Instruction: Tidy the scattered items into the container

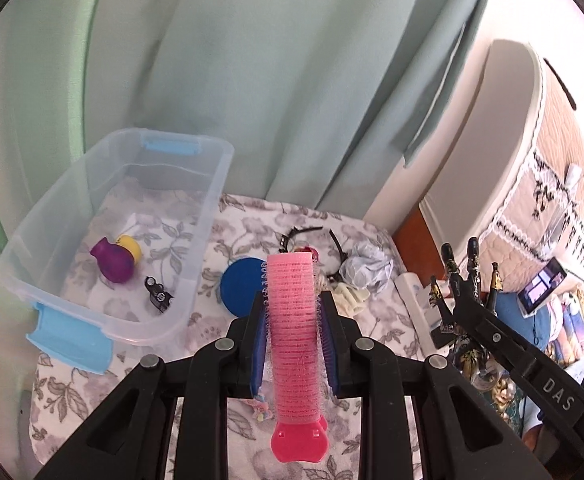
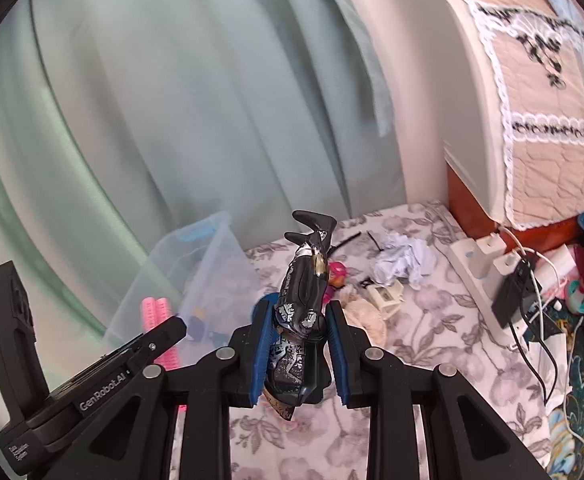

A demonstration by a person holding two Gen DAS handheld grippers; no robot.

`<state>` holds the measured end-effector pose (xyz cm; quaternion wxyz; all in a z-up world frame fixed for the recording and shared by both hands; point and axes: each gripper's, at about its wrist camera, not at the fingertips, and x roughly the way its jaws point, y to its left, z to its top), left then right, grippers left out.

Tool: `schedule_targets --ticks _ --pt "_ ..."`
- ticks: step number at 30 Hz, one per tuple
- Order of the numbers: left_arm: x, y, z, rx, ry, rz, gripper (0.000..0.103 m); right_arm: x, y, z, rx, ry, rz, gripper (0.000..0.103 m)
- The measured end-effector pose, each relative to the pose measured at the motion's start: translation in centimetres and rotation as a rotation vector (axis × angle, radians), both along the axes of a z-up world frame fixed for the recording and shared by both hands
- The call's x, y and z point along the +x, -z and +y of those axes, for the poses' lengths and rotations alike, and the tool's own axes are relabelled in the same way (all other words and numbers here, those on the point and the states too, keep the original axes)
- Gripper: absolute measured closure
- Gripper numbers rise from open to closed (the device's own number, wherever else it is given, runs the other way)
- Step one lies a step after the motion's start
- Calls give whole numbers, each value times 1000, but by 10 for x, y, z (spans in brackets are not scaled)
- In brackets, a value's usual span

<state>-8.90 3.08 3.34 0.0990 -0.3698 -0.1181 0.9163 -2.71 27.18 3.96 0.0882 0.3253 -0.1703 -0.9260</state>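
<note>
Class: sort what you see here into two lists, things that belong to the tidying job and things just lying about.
Job:
bin
pink roller, in left gripper
black claw clip, in right gripper
blue disc
crumpled paper

Lying about:
curtain
power strip
phone

The roller [image 1: 293, 340] hides part of the blue disc [image 1: 240, 290] and most of the small pink thing [image 1: 304, 251] behind it. The bin [image 2: 196, 280] is half blocked by the left gripper [image 2: 160, 334] (its contents only smudges through the wall). Clutter [image 2: 571, 292] off the bed's right edge is too jumbled to name.
</note>
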Motion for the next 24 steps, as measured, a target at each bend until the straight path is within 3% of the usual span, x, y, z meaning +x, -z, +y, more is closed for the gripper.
schedule_targets --ticks 24 --pt "7 -20 -82 92 -154 55 78 1 -25 -64 48 -126 36 74"
